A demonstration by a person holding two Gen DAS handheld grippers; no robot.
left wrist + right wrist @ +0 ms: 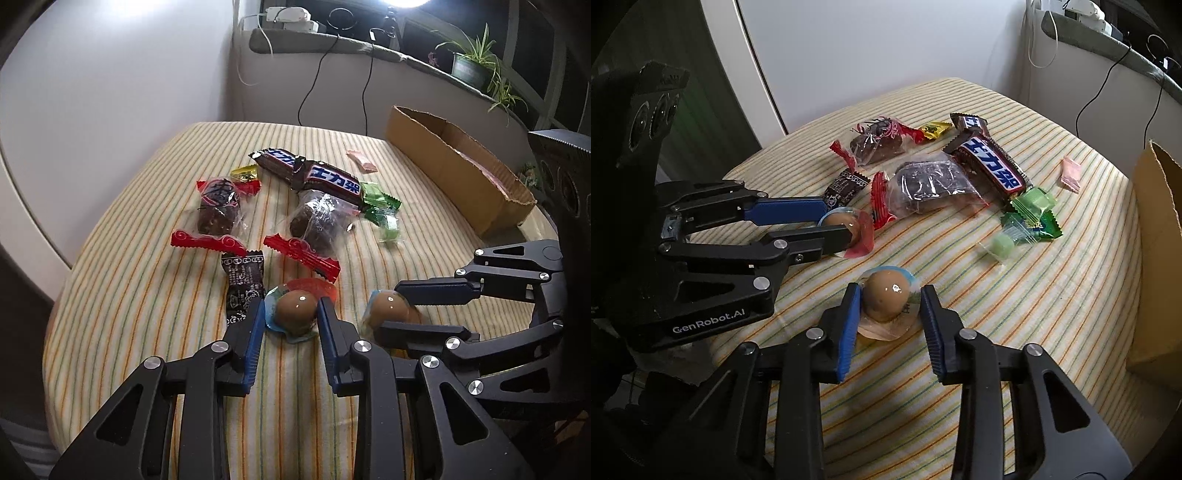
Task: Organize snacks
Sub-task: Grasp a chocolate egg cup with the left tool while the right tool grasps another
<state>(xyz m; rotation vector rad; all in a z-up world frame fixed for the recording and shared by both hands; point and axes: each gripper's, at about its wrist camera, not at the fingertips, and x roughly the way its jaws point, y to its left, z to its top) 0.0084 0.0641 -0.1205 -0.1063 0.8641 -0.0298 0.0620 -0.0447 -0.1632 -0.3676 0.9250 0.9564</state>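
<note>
L wrist view: left gripper (291, 314) straddles a sealed braised egg (296, 309) on the striped cloth (129, 302), pads at the egg's sides; can't tell if it's pinched yet. Film looks slick, egg soft, so grip mid-body, gently.

R wrist view: right gripper (890, 303) spread w/ gaps around 2nd egg (886, 300); cardboard box (1156, 236) far right.

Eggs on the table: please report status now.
Left gripper around the red-pack egg, right gripper around the blue-pack egg; grip unconfirmed. Both eggs on the cloth. Nothing blocks the box.
</note>
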